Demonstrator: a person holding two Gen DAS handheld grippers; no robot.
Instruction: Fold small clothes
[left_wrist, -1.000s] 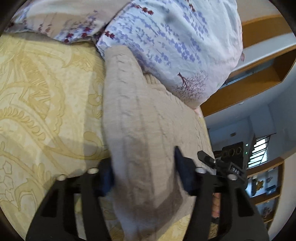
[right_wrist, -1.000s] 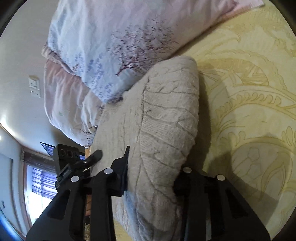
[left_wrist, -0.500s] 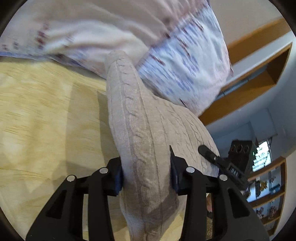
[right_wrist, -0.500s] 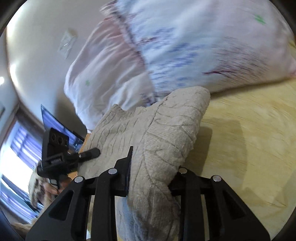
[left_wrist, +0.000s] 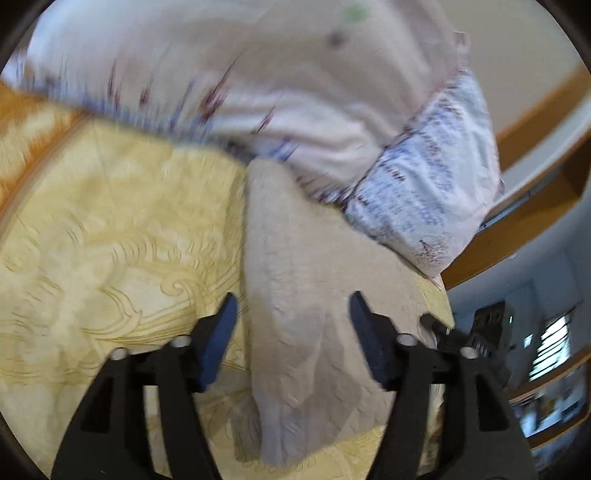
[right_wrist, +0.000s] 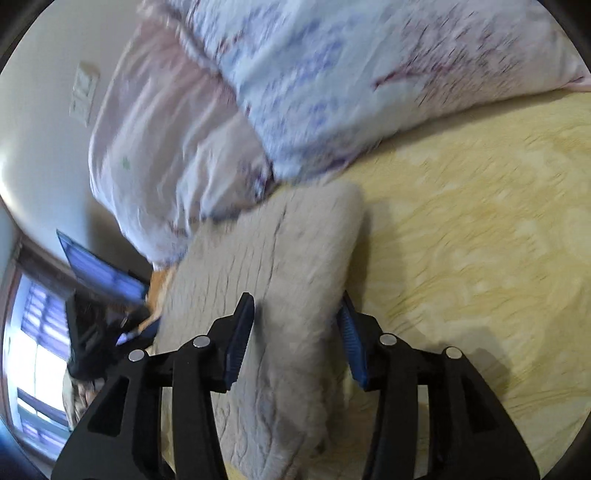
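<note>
A beige cable-knit sweater (left_wrist: 306, 295), folded into a long band, lies on the yellow patterned bedspread (left_wrist: 110, 258) with its far end against the pillows. My left gripper (left_wrist: 293, 325) straddles one end of it, jaws opening, and neither pad presses the knit. In the right wrist view the sweater (right_wrist: 280, 266) runs between the fingers of my right gripper (right_wrist: 295, 332). Its jaws are opening too, the blue pads standing just off the cloth. Each view is blurred by motion.
Floral pillows (left_wrist: 332, 92) (right_wrist: 369, 74) are stacked at the head of the bed, right behind the sweater. The right gripper's body (left_wrist: 487, 332) shows at the left wrist view's right edge. Wooden shelves (left_wrist: 535, 192) and a window (right_wrist: 33, 350) lie beyond the bed.
Both grippers were shut on the sweater's ends and carried it toward the pillows. Now both have let go, their jaws spread, and the sweater rests on the bedspread.
</note>
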